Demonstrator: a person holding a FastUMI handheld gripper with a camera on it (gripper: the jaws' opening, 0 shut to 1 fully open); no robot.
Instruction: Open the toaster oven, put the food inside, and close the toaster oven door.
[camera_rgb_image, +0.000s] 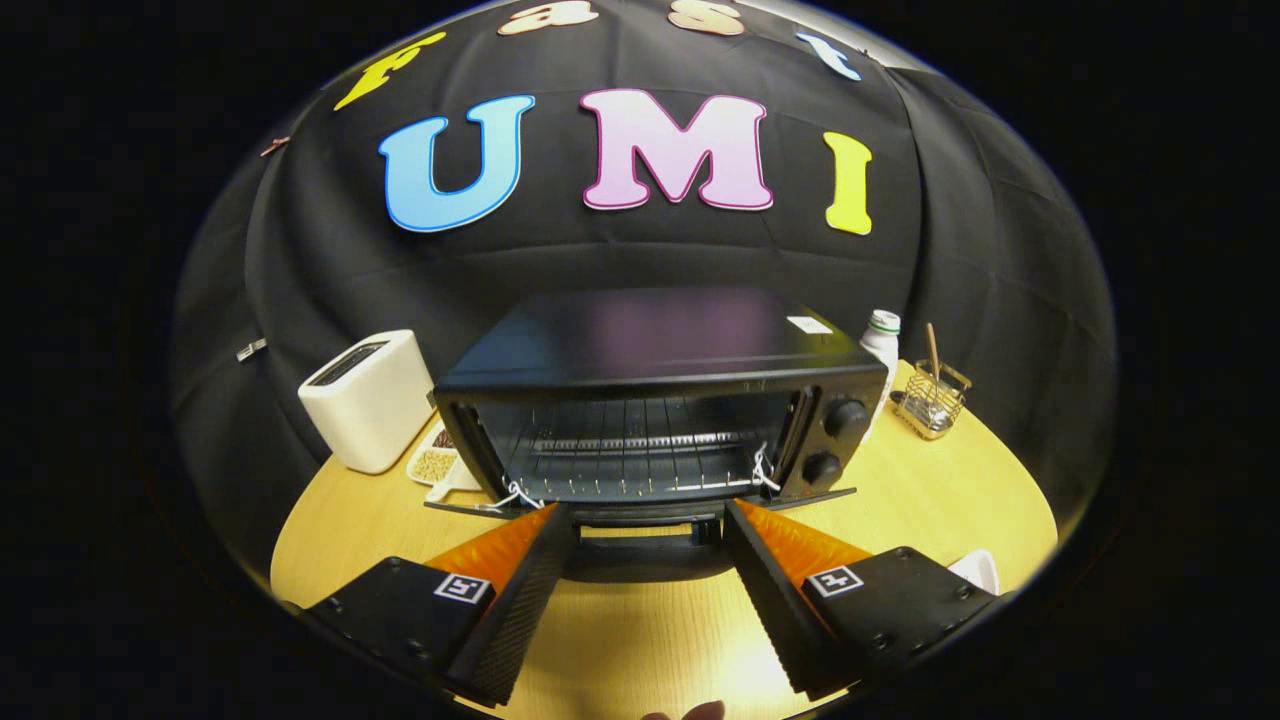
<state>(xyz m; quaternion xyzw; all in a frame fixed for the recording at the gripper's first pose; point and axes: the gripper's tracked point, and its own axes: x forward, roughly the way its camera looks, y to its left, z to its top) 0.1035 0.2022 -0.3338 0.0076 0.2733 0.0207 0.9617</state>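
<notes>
Wooden table (920, 500) lies under everything, with black cloth behind it. On the left stands a white toaster (368, 398), and just beside it a small dish with grains (436, 464). In the middle is the black toaster oven (655, 400); its door (640, 545) is folded down toward me and the rack inside has nothing on it. My gripper (640, 515) is spread wide and grasps nothing, the two fingertips reaching the lowered door at its two sides. Right of the oven I see a white bottle (882, 340), then a wire basket (932, 400), and near my right finger a white object (978, 570) which I cannot identify
</notes>
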